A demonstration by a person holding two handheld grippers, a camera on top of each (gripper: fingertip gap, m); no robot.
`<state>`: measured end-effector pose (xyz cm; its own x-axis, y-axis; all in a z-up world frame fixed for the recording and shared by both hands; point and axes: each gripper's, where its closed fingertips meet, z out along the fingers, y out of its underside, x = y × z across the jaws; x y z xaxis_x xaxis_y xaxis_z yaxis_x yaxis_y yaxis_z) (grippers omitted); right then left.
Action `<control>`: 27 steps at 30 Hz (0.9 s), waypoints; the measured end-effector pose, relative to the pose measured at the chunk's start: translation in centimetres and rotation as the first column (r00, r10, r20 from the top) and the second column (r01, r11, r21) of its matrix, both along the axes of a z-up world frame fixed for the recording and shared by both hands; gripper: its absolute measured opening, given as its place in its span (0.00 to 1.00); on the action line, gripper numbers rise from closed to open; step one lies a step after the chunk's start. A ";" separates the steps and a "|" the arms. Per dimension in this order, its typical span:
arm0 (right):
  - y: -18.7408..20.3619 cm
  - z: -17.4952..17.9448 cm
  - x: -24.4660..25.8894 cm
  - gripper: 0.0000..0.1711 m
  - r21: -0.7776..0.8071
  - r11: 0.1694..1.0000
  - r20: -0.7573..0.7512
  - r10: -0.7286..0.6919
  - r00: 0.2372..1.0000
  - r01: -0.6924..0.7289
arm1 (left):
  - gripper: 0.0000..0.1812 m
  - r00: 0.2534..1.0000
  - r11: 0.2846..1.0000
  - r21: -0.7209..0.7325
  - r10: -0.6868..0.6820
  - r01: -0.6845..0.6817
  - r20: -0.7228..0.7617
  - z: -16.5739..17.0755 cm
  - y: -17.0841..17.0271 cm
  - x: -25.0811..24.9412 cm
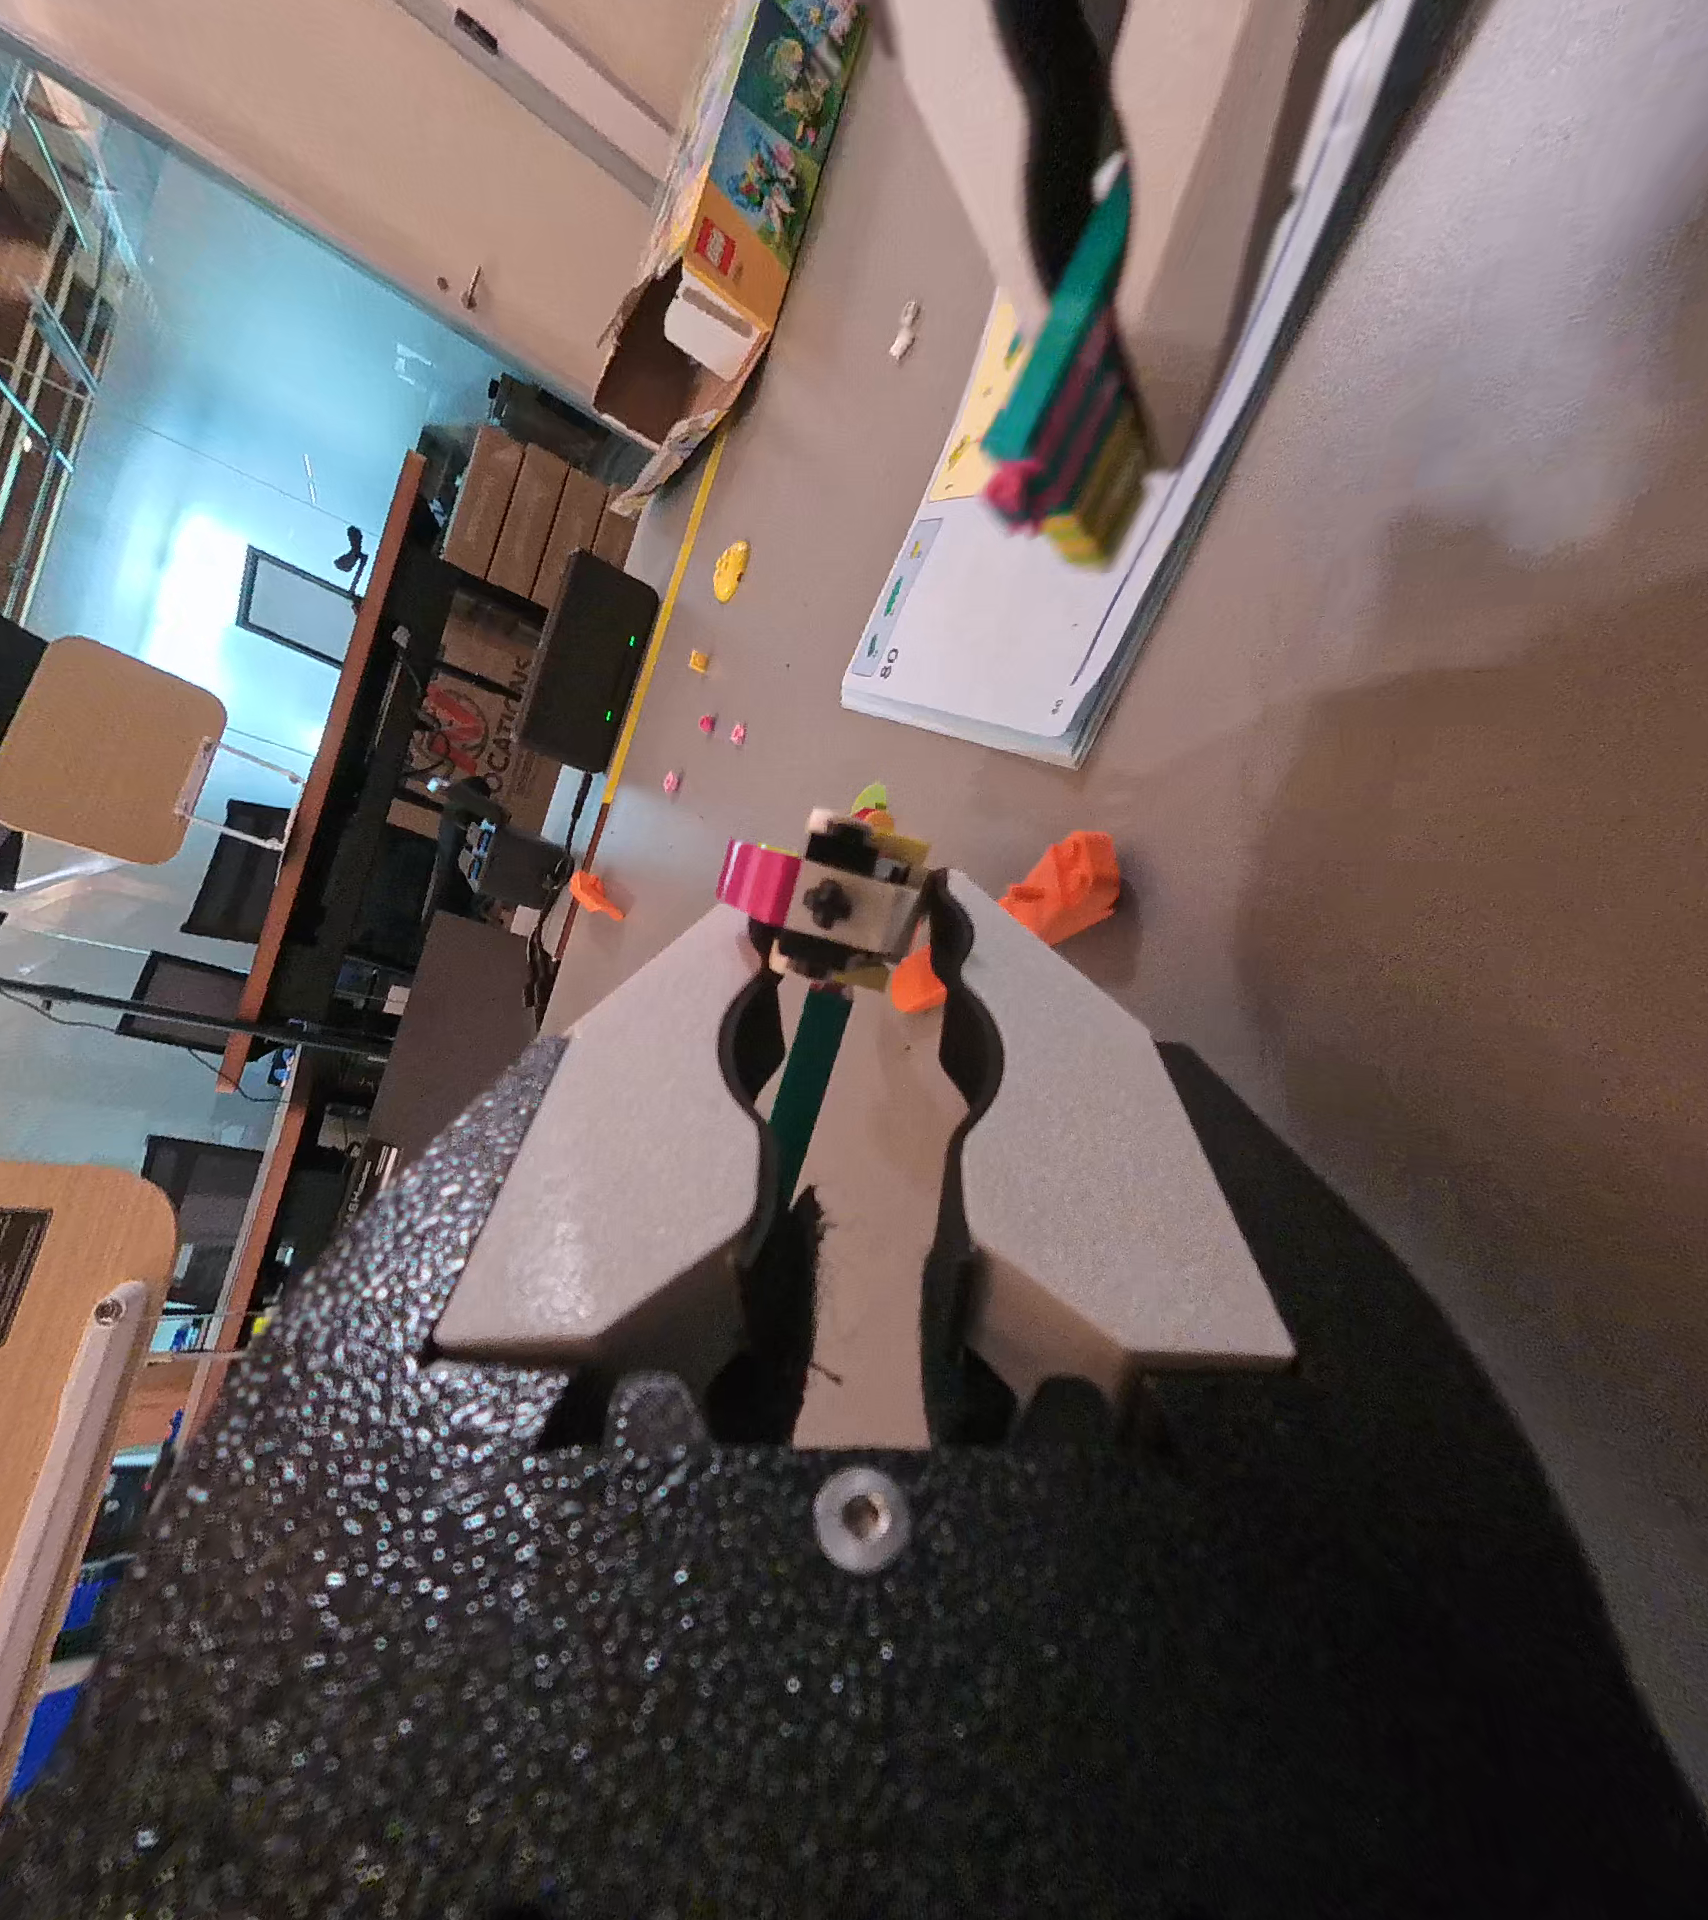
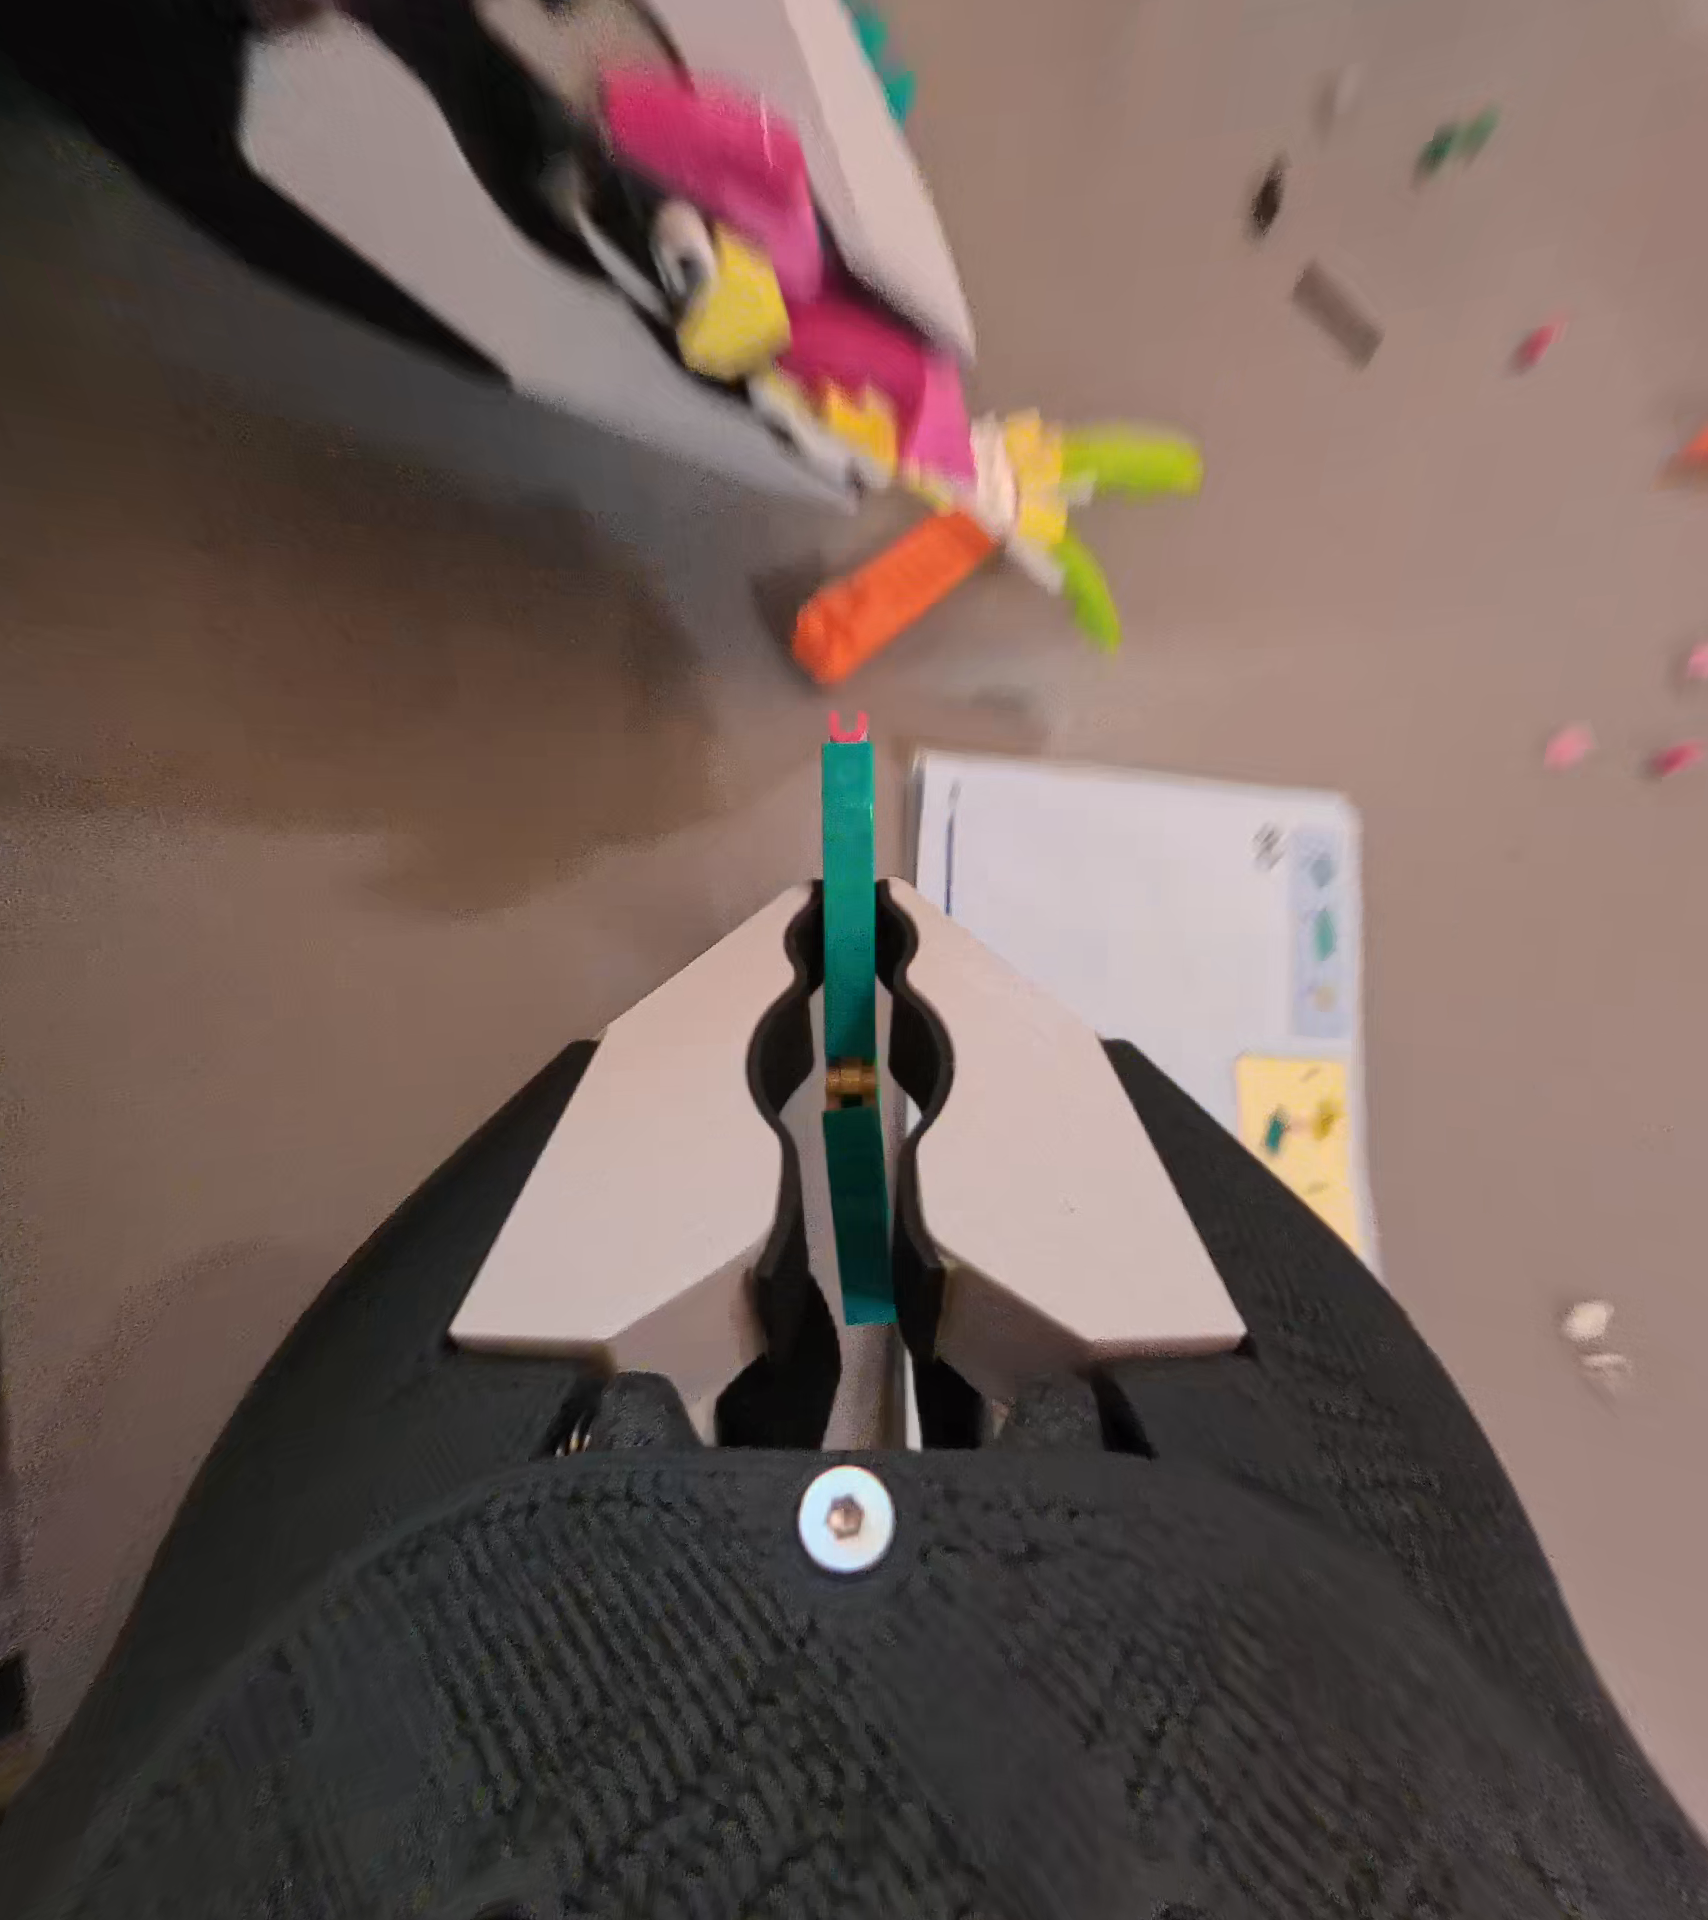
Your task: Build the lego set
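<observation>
The left gripper (image 1: pixel 855 925) was clamped on a small brick model (image 1: pixel 834 894) – pink, white, black and yellow – held above the grey table (image 1: pixel 1504 520). Right of the model lay the open instruction booklet (image 1: pixel 995 634). Over that booklet, the right gripper (image 2: pixel 850 894) was clamped on a flat green piece (image 2: pixel 850 935).
</observation>
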<state>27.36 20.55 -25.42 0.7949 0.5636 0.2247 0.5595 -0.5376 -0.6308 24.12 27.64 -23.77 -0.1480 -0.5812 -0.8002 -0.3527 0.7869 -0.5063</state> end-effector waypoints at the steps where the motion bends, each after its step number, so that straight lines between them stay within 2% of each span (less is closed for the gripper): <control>1: 0.8 0.9 -0.8 0.04 0.059 0.998 0.066 -0.002 0.998 -0.002 | 0.13 1.000 1.000 -0.007 0.008 -0.008 0.000 0.0 0.0 0.0; 4: 2.6 2.7 -2.3 0.04 0.196 0.979 0.348 -0.024 0.937 -0.048 | 0.13 1.000 1.000 -0.016 0.021 -0.021 -0.001 0.0 0.2 0.1; 8: 3.9 3.5 -1.9 0.04 0.269 0.957 0.679 -0.105 0.727 -0.113 | 0.13 1.000 1.000 -0.013 0.021 -0.020 0.014 0.4 0.1 0.1; 13: 4.2 5.0 -1.4 0.04 0.339 0.932 0.732 -0.173 0.658 -0.132 | 0.13 0.999 1.000 -0.013 0.022 -0.022 0.028 0.7 0.2 0.3; 16: 4.1 4.1 -0.5 0.04 0.307 0.942 0.742 -0.149 0.654 -0.134 | 0.13 0.999 0.999 -0.046 0.018 -0.016 0.044 1.1 0.3 0.2; 24: 4.5 3.6 -0.7 0.04 0.290 0.935 0.828 -0.140 0.543 -0.202 | 0.13 0.999 0.996 -0.090 0.012 -0.008 0.049 1.8 0.2 0.2; 27: 4.5 3.9 -0.6 0.04 0.296 0.932 0.822 -0.138 0.553 -0.208 | 0.13 0.998 0.990 -0.144 0.000 0.009 0.059 2.7 0.1 0.1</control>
